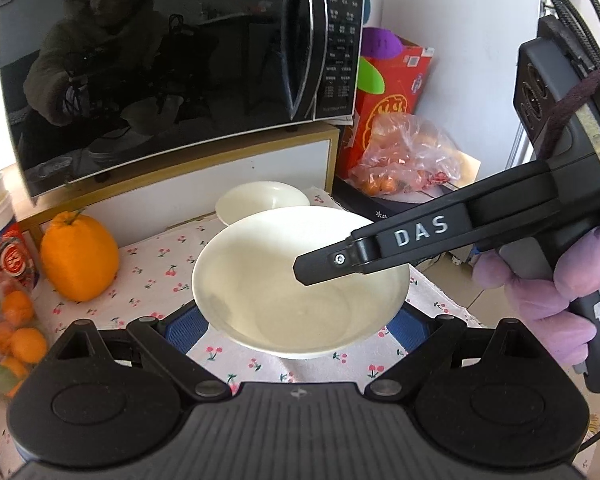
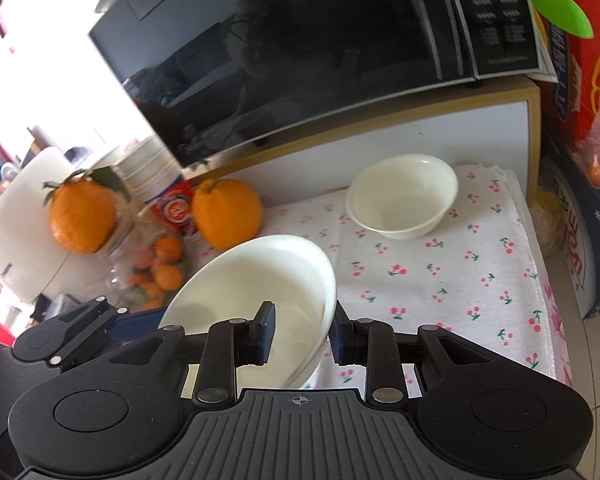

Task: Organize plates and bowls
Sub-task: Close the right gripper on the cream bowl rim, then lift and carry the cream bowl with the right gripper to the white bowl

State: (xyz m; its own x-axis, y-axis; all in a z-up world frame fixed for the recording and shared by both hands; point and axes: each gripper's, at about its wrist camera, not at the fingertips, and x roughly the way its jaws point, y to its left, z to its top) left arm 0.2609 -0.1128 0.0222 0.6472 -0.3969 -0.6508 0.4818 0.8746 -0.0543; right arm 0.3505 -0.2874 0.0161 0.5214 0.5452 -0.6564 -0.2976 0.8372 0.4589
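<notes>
A large white bowl (image 1: 260, 292) (image 2: 260, 276) hangs above the cherry-print cloth (image 1: 156, 276) (image 2: 440, 280). My left gripper (image 1: 292, 326) spans it widely, its blue pads (image 1: 180, 328) pressed against the bowl's lower sides under the rim. My right gripper (image 2: 302, 332) is shut on the bowl's rim, one pad inside and one outside; in the left wrist view its finger (image 1: 332, 264) reaches over the rim from the right. In the right wrist view the left gripper (image 2: 100, 320) meets the bowl's far side. A smaller white bowl (image 1: 260, 198) (image 2: 404, 196) stands on the cloth behind.
A black microwave (image 1: 160, 60) (image 2: 300, 60) sits on a white cabinet at the back. Big oranges (image 1: 78, 256) (image 2: 226, 212), stacked cups (image 2: 160, 184) and a bag of tangerines (image 1: 8, 332) crowd the left. A red box (image 1: 396, 92) and bagged fruit (image 1: 408, 156) stand right.
</notes>
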